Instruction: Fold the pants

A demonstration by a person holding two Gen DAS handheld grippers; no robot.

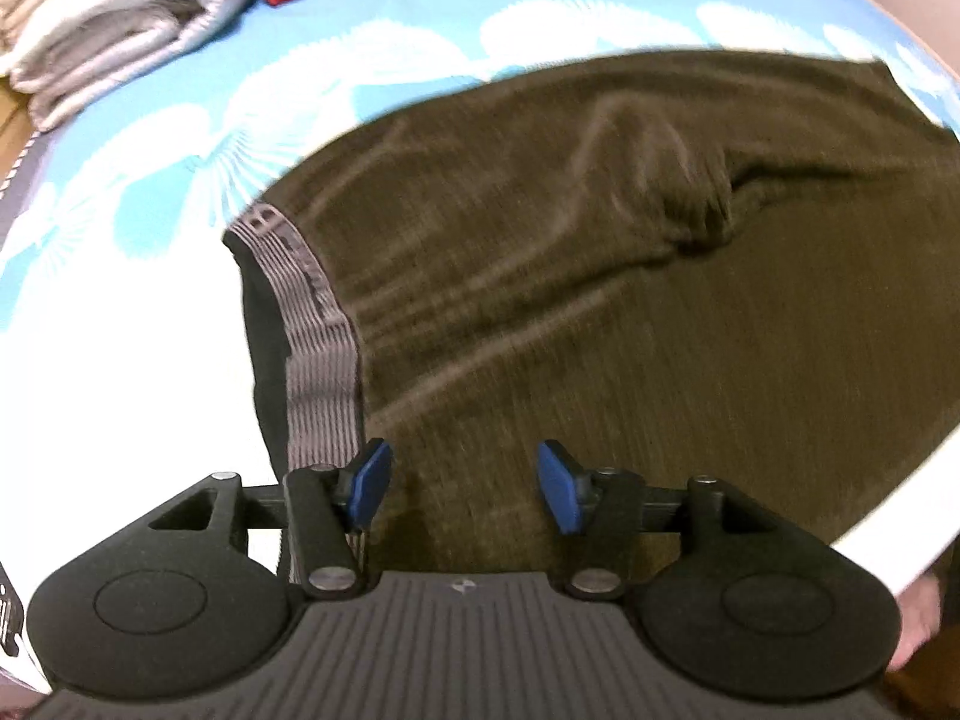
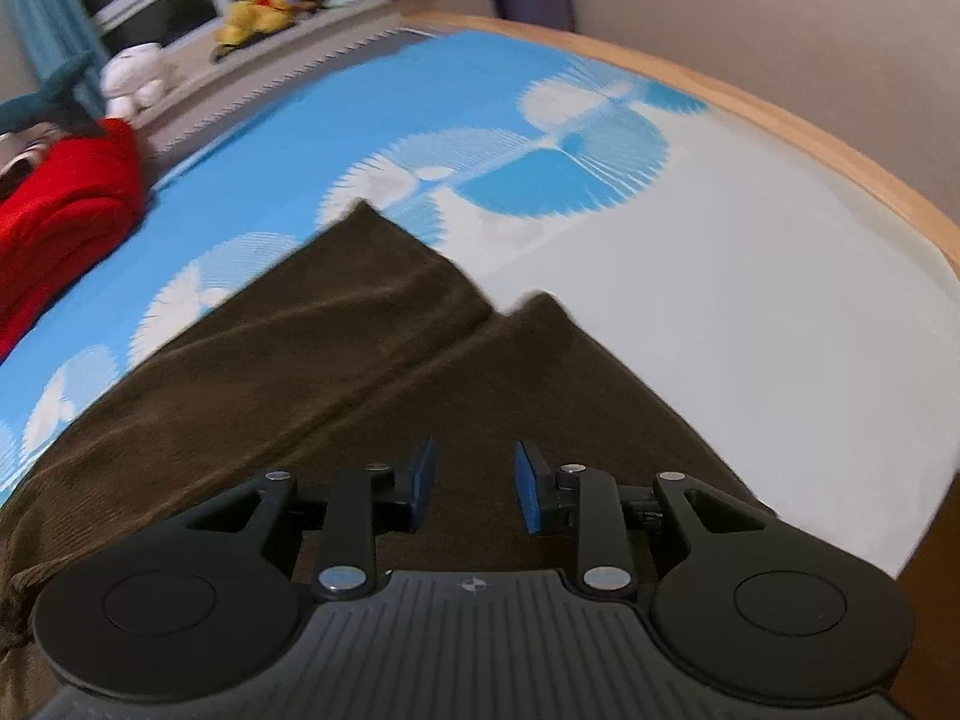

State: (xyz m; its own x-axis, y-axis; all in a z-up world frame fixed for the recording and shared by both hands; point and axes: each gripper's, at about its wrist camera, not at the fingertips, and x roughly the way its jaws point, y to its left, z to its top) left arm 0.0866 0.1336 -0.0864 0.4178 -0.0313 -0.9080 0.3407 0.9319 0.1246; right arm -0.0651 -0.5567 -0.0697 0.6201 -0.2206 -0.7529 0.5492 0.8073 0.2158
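Right now the olive-brown pants [image 1: 600,276] lie flat on the bed sheet [image 1: 150,138], spread beneath both grippers. Left gripper [image 1: 465,495] hangs over the waist end beside the grey ribbed waistband [image 1: 321,348], jaws parted, nothing between them. Right gripper [image 2: 471,489] hovers above the two leg ends [image 2: 390,276], jaws narrowly apart, empty too. Soft corduroy-like fabric, blue-and-white fan-print sheet, one red folded cloth [image 2: 60,210], one pale folded blanket [image 1: 114,24].
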